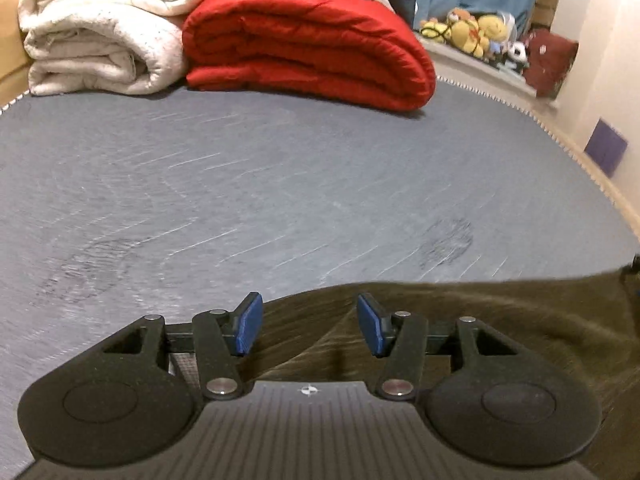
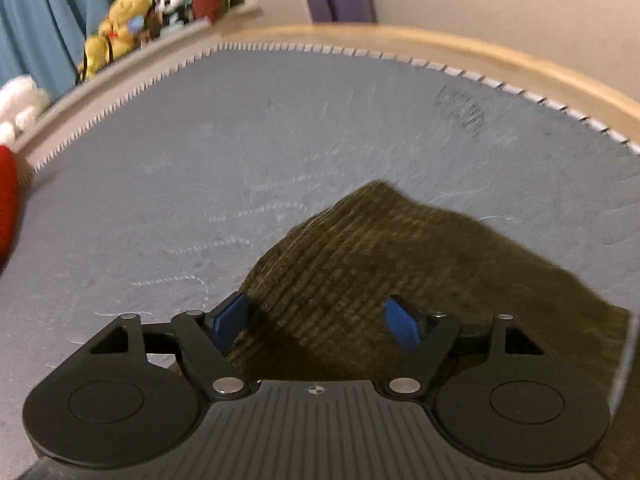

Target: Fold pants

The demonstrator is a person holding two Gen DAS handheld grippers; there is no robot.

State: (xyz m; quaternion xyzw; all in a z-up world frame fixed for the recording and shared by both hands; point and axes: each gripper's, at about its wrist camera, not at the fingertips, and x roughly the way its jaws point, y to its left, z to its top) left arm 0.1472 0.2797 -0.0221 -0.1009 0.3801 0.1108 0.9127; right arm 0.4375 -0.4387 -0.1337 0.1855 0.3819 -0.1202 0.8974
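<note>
Corduroy pants (image 2: 384,264) lie on the near part of the grey mattress (image 2: 200,168), far edge clear. Left gripper (image 1: 310,322) and right gripper (image 2: 318,324) gape above them, gripping nothing.

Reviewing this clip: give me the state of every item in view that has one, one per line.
Pants: lying on the bed, held by neither gripper.
Left gripper: open, nothing clamped.
Right gripper: open wide over the pants.
Red blanket: folded, on the bed.
White blanket: folded, beside the red one.
</note>
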